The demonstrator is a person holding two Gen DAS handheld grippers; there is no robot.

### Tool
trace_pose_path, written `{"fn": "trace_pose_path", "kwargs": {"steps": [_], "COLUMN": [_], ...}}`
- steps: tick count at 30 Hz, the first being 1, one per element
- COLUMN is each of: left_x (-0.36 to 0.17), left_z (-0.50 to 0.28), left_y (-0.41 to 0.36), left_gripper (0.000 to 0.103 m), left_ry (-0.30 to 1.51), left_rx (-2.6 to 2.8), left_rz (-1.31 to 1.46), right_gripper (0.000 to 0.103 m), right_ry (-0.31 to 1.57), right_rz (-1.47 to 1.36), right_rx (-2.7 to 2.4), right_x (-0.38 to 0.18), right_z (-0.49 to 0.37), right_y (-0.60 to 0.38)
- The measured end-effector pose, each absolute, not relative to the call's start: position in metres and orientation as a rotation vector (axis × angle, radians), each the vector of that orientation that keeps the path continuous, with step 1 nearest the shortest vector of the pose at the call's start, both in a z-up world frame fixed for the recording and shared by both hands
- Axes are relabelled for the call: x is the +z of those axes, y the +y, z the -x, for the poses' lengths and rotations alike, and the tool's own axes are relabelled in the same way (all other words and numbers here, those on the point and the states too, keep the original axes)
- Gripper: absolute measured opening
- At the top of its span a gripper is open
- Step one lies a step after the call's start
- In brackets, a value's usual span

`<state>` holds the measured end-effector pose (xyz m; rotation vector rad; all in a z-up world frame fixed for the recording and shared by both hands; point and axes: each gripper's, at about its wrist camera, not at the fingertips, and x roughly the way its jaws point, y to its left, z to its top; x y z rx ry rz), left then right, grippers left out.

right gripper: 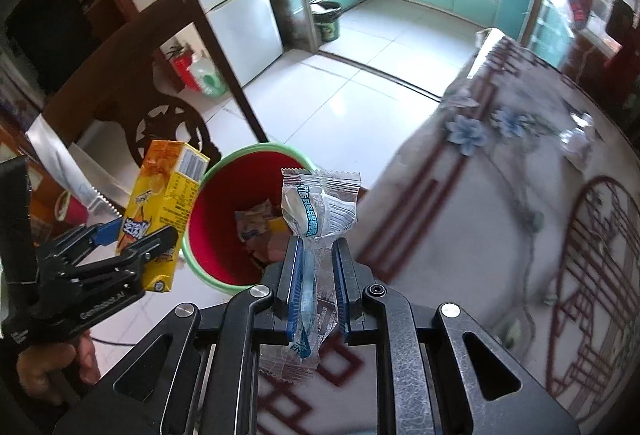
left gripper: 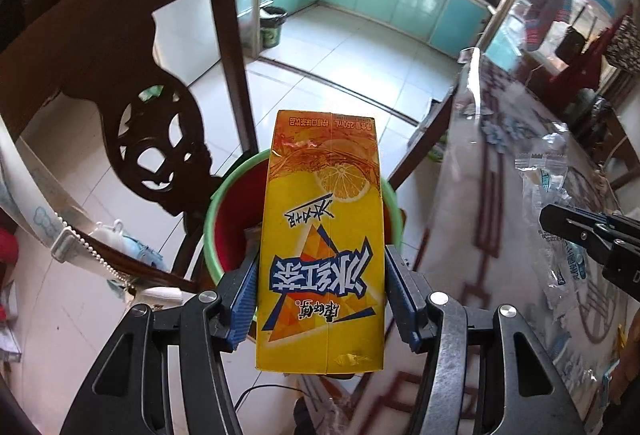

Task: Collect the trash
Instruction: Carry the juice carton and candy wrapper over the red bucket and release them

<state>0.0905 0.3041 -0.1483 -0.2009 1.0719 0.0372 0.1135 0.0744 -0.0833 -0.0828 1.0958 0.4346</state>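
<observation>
My left gripper (left gripper: 320,275) is shut on a yellow iced-tea drink carton (left gripper: 322,231), held upright over the near rim of a red bin with a green rim (left gripper: 220,203). In the right wrist view the same carton (right gripper: 160,203) sits in the left gripper (right gripper: 132,239) just left of the bin (right gripper: 208,231). My right gripper (right gripper: 318,255) is shut on a clear plastic wrapper with blue print (right gripper: 320,211), above the bin's right edge. Several wrappers (right gripper: 260,223) lie in the bin's bottom. The right gripper (left gripper: 576,231) shows at the right edge of the left view.
A dark carved wooden chair (left gripper: 152,123) stands left of the bin. The table with a patterned cloth (right gripper: 500,215) fills the right side, with crumpled clear plastic (right gripper: 576,139) on it. White tiled floor (right gripper: 360,83) leads to a kitchen with a dark bin (right gripper: 328,19). A hand (right gripper: 52,367) grips the left tool.
</observation>
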Motion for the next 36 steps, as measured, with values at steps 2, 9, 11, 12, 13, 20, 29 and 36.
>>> {"fn": "trace_pose_path", "kwargs": {"steps": [2, 9, 11, 12, 13, 20, 29, 36], "left_x": [-0.156, -0.175, -0.179, -0.180, -0.181, -0.190, -0.194, -0.192], "left_z": [-0.095, -0.111, -0.115, -0.117, -0.118, -0.125, -0.128, -0.134], "left_y": [0.310, 0.320, 0.322, 0.324, 0.324, 0.330, 0.331, 0.332], "left_gripper": [0.056, 0.056, 0.056, 0.056, 0.057, 0.057, 0.058, 0.060], "left_ry": [1.086, 1.123, 1.129, 1.133, 1.136, 1.155, 1.163, 1.158], "left_rx": [0.049, 0.071, 0.076, 0.081, 0.083, 0.104, 0.118, 0.120], "left_rz": [0.202, 0.218, 0.218, 0.218, 0.220, 0.238, 0.240, 0.234], "right_gripper": [0.015, 0.015, 0.015, 0.015, 0.015, 0.015, 0.015, 0.022], "right_ry": [1.105, 1.135, 1.146, 1.151, 1.154, 1.185, 1.173, 1.146], "right_rz": [0.096, 0.123, 0.122, 0.124, 0.124, 0.123, 0.137, 0.140], "right_rx": [0.449, 0.491, 0.509, 0.514, 0.519, 0.545, 0.550, 0.564], "right_x": [-0.087, -0.100, -0.104, -0.105, -0.107, -0.115, -0.114, -0.111], "right_z": [-0.118, -0.131, -0.134, -0.135, -0.135, -0.140, -0.142, -0.141], "right_y": [0.083, 0.106, 0.111, 0.114, 0.115, 0.123, 0.126, 0.129]}}
